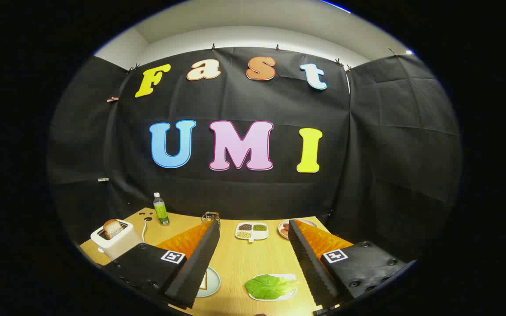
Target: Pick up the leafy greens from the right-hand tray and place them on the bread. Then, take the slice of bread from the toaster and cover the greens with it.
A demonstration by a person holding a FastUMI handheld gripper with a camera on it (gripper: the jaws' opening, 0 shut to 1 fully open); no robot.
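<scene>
Gripper: the gripper [253,228] hangs above the counter [253,259] with its two fingers [200,259] spread wide apart, nothing between the pads; bare wood shows in the gap.
Leafy greens: a single green leaf [270,286] lies flat on a white tray [284,277], low in the gap between the fingers and closer to the right-hand one, whose inner edge hides the tray's right end. The leaf touches neither finger.
Bread on plate: a slice of bread [203,281] sits on a pale round plate [213,283] to the left of the greens, mostly hidden behind the left-hand finger, so its full outline cannot be told.
Toaster: a white toaster [114,240] stands at the left end of the counter, beyond the left-hand finger, with a browned slice [112,228] standing upright out of its slot. A white cord [144,228] runs from it toward the back.
Far edge of counter: a clear bottle with a green label [160,209] stands upright near the wall; right of it is a small glass [210,217], then a divided white dish [251,231] holding dark, green and pale grains in separate compartments, then a round plate with reddish pieces [286,228], partly hidden by the right-hand fingertip.
</scene>
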